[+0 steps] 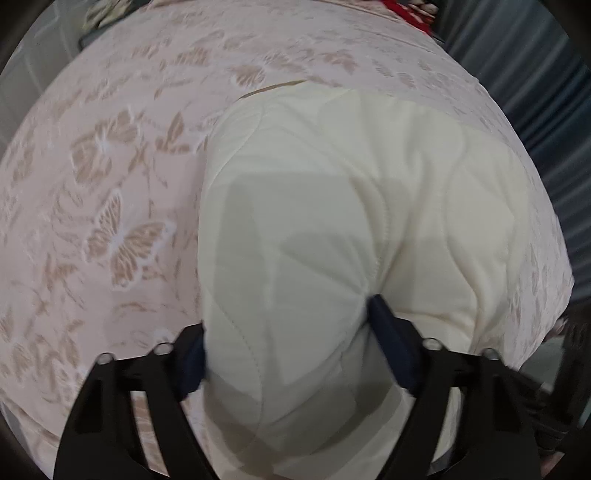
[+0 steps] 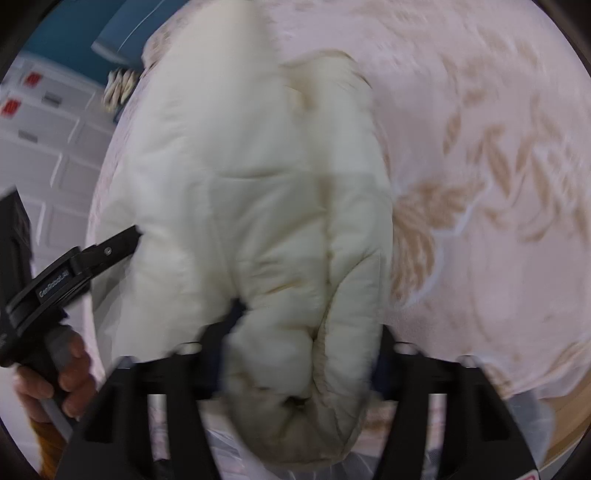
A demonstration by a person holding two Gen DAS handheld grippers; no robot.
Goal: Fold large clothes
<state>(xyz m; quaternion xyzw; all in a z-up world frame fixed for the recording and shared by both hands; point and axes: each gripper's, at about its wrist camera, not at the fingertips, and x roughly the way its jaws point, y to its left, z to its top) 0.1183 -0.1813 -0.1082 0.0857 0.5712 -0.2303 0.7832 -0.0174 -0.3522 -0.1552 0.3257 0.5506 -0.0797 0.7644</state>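
A cream quilted jacket lies on a pink bedspread with a tan butterfly pattern. In the left wrist view my left gripper has its blue pads on both sides of a puffy fold at the jacket's near end, and the padding bulges between them. In the right wrist view my right gripper is shut on a rolled, bunched edge of the same jacket, which fills the gap between the pads. The left gripper also shows at the jacket's left edge, held by a hand.
The bedspread spreads wide to the right of the jacket. White drawer fronts with red labels stand beyond the bed's left edge. A dark blue-grey pleated surface lies past the bed, and something red sits at its far end.
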